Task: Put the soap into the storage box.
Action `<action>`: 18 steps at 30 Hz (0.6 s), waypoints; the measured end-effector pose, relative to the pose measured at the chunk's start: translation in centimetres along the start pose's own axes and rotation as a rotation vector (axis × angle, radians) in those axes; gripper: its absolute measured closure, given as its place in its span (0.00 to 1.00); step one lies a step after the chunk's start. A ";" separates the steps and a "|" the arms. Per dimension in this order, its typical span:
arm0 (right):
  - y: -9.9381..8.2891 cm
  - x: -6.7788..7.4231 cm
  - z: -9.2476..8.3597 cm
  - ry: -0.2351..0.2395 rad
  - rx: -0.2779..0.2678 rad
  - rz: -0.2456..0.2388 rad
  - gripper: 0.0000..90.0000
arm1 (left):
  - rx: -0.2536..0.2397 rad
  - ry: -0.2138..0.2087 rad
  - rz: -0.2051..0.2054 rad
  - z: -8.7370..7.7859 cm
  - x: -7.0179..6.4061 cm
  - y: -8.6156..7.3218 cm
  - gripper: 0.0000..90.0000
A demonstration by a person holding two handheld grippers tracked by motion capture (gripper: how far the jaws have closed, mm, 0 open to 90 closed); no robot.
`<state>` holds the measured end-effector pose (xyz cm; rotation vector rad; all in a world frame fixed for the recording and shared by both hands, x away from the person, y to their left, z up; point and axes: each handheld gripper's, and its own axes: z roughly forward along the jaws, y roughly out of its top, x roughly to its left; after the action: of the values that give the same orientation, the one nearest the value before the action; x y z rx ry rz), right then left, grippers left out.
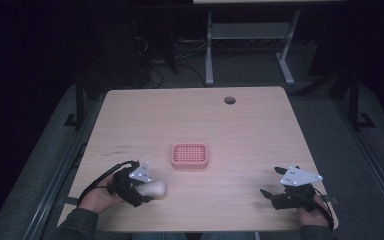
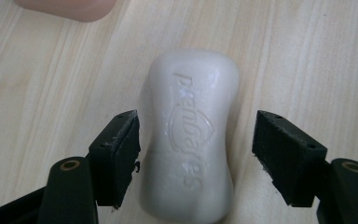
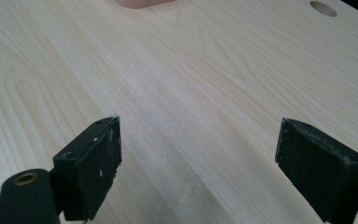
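Grasp step: left gripper [image 2: 196, 158] jaws half-open astride soap bar [image 2: 191, 140], pads not yet pressing; next, close and carry to pink dish [image 1: 190, 155] at 1 o'clock; right gripper [image 3: 200, 163] wide open, empty.

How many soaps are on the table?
1. The white soap bar lies flat on the table, between the left hand-held gripper's open jaws, near the pink soap dish.

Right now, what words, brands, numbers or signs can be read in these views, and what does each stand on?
"pien" then "gajes", roughly: raised letters on the white soap bar, running along its length around an embossed emblem; the spelling is uncertain.
Pink soap dish: no text.
Wooden table: no text.
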<state>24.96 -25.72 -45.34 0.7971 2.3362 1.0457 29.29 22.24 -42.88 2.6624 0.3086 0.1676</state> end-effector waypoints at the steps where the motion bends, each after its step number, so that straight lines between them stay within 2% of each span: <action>1: 0.0 0.0 0.0 -0.001 0.000 0.000 0.15 | 0.006 -0.007 0.002 0.1 0.0 0.1 0.35; 10: 0.0 -0.1 -0.1 -0.004 -0.004 0.001 0.15 | 0.043 -0.028 0.010 1.0 0.5 0.2 0.46; 18: 0.0 0.0 -0.1 -0.004 -0.008 0.000 0.15 | 0.063 -0.031 0.011 1.5 0.7 0.2 0.50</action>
<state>24.90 -25.83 -45.26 0.7956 2.3274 1.0517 30.30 21.59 -44.09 2.7266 0.2935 0.1218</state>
